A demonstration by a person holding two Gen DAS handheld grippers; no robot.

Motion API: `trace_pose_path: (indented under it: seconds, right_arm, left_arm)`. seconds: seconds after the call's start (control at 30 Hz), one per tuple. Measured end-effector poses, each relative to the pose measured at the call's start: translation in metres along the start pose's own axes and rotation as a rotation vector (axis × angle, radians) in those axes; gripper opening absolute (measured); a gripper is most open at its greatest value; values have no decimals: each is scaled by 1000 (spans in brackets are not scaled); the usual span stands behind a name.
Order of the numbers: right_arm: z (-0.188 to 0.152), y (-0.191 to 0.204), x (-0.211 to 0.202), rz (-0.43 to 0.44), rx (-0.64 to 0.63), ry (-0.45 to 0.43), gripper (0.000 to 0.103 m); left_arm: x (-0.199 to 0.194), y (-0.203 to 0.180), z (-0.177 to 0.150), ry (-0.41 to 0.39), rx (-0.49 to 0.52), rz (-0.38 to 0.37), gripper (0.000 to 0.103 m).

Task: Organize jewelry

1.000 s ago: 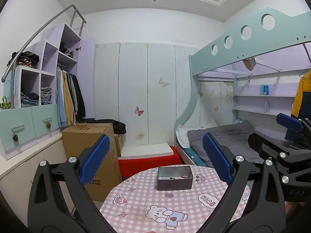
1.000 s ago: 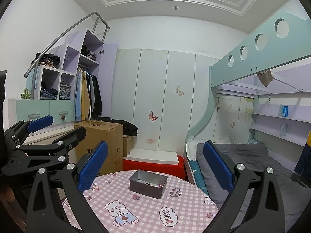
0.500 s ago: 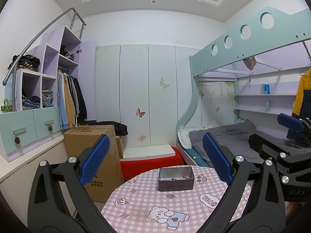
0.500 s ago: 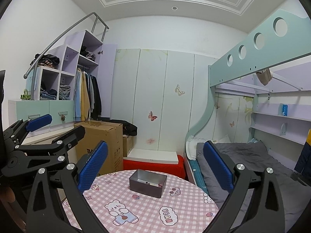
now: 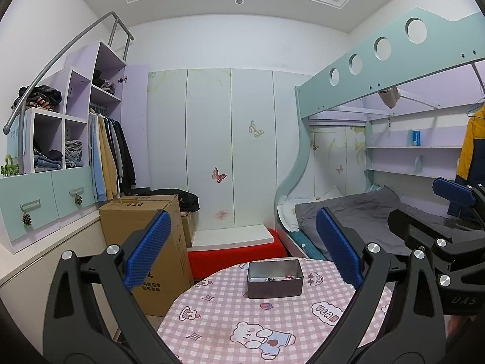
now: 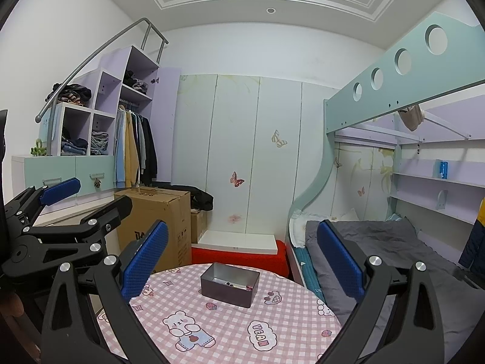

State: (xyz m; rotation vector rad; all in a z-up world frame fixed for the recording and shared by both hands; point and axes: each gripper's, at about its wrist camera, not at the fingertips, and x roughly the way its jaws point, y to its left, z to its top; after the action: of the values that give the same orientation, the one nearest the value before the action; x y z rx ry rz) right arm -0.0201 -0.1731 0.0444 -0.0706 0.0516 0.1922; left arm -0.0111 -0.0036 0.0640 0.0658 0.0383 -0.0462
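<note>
A small grey metal box stands on a round table with a pink checked cloth; small jewelry pieces lie on its floor. The right wrist view shows the same box with the jewelry pieces inside. My left gripper hangs open above the near part of the table, short of the box, holding nothing. My right gripper is open too and empty, beside the left one. Each gripper appears in the other's view: the right gripper at the right edge, the left gripper at the left edge.
A cardboard carton stands left of the table, a red bench behind it, and a bunk bed with grey bedding to the right. Shelves with hanging clothes fill the left wall.
Both views have drifted slightly; the box sits a touch lower and more to the right in the left wrist view. Both grippers stay open and empty.
</note>
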Motion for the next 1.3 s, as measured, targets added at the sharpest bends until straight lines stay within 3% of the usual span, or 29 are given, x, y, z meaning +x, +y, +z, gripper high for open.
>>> trace_pose_path:
  seconds: [1.3]
  right_arm:
    - [-5, 1, 3, 0, 9, 18, 95]
  left_arm:
    - [3, 8, -5, 9, 1, 2, 95]
